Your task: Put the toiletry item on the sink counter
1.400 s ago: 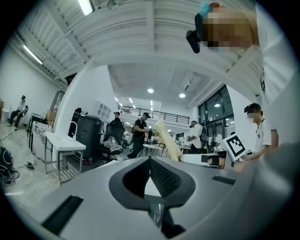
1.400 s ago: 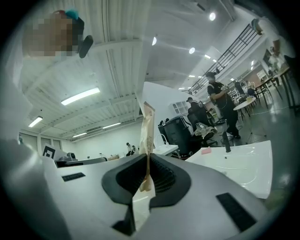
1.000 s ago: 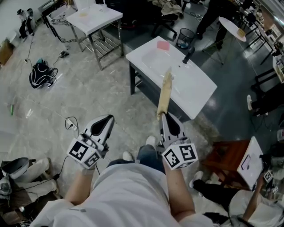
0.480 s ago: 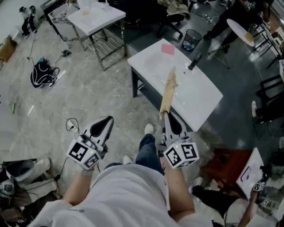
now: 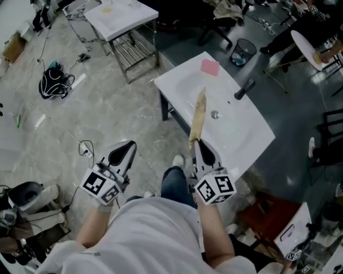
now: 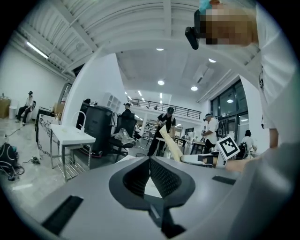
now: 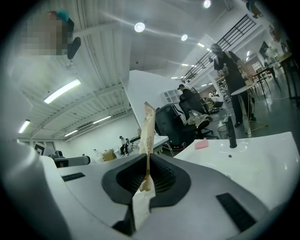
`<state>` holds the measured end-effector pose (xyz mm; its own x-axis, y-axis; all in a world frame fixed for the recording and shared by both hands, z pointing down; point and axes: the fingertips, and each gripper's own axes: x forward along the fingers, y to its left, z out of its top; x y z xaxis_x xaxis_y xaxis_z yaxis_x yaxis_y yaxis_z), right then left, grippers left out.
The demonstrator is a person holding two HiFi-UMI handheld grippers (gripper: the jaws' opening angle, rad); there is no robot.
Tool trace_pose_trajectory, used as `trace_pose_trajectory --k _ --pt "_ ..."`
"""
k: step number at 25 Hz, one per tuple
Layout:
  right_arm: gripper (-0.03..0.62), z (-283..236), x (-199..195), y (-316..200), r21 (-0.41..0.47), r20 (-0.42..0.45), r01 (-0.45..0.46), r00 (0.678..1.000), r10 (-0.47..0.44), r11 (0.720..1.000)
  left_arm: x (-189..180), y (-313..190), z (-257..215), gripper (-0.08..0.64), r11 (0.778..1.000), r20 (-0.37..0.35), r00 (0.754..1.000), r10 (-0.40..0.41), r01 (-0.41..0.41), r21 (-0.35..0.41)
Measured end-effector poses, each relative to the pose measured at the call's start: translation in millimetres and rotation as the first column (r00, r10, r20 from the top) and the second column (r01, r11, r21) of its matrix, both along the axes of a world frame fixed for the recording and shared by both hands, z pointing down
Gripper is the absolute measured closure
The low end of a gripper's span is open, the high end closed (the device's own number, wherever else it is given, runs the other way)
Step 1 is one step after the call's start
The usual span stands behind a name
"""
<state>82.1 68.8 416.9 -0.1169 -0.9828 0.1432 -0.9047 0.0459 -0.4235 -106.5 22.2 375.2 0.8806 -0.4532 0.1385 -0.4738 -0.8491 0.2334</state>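
A long, flat, beige toiletry packet [image 5: 197,119] [image 7: 147,133] sticks up and forward out of my right gripper [image 5: 199,144] [image 7: 148,176], whose jaws are shut on its lower end. Its far end hangs over the near part of the white sink counter [image 5: 252,136] [image 7: 248,154], which has a basin, a drain and a black tap [image 5: 244,89] [image 7: 229,133]. My left gripper [image 5: 122,152] [image 6: 150,176] is held off to the left over the floor, jaws shut with nothing between them. The packet [image 6: 171,143] also shows at the right of the left gripper view.
A pink sponge [image 5: 210,67] [image 7: 202,144] lies at the far corner of the counter. A second white table [image 5: 122,15] [image 6: 70,136] stands further back left. A bin [image 5: 244,51], chairs, a black bag [image 5: 52,85] and cables lie around. People stand in the background.
The sink counter has come closer and shifted right in the head view. The packet's tip now lies over the basin side. Both grippers keep their pose and hold.
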Motion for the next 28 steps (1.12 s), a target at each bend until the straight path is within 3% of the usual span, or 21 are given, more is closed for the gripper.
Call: trace_pose_trajectory --k 15,23,28 --pt "0.56 23.9 89.2 -127.6 -0.111 0.02 0.184 0.983 -0.183 0.977 103.1 -111.9 15.3 0.543 0.99 0.069 0.989 -0.129 0.133 -0.052" --pt "0.56 56.6 111.0 -170.8 -0.235 -0.02 0.269 0.959 -0.282 0.934 129.4 -144.1 27.4 0.543 0.977 0.119 0.976 -0.184 0.194 -0.082" --pt "0.56 85.1 112.7 -192.3 -0.323 -0.036 0.316 0.938 -0.345 0.892 135.3 -158.2 37.1 0.543 0.971 0.142 0.969 -0.201 0.216 -0.1"
